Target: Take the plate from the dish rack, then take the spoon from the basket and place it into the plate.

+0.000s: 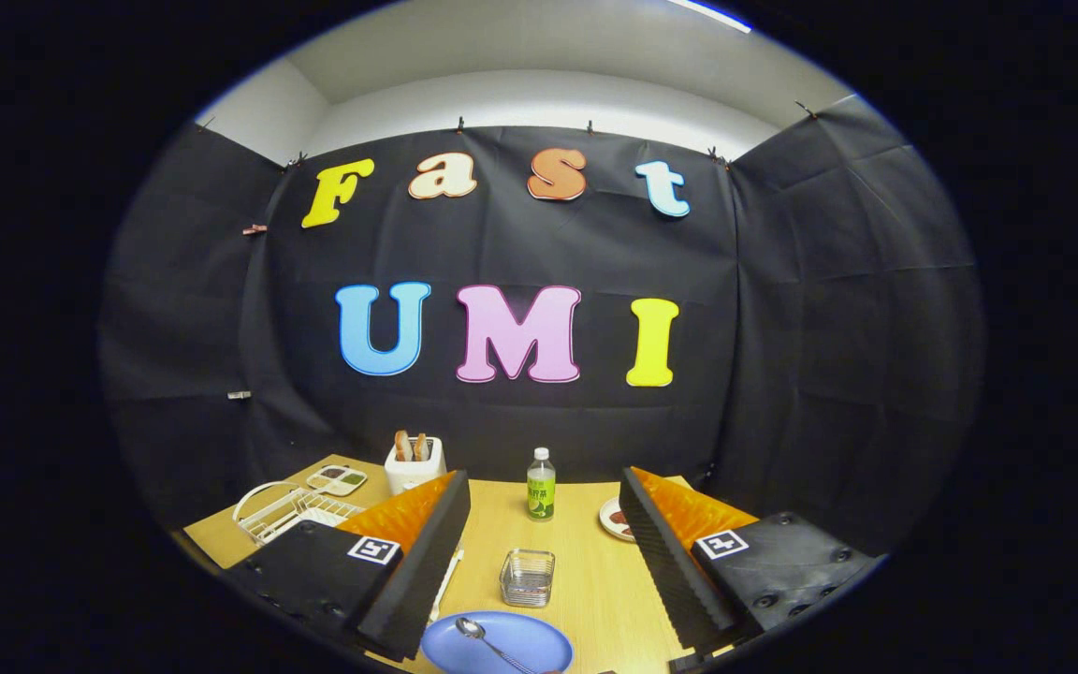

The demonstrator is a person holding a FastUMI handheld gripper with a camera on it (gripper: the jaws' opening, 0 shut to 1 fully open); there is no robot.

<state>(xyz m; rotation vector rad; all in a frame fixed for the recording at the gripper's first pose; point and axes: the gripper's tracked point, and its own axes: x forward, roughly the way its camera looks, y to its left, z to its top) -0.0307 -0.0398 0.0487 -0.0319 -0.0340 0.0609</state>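
A blue plate [502, 646] lies flat on the wooden table [586, 562], low between my two fingers. A metal spoon [488, 639] rests in it, bowl toward the far left and handle running toward me. Just beyond the plate stands a small wire basket [528, 577], which looks empty. A white dish rack [288, 510] sits on the table to the left, beyond the left finger, with no plate in it. My gripper [546, 552] is open, its fingers wide apart and raised above the table, holding nothing.
A white toaster [415, 464] with bread slices stands at the back left, with a small white tray [337, 480] beside it. A green-labelled bottle [541, 485] stands at the back centre. A small dish [616, 520] with something dark on it peeks past the right finger.
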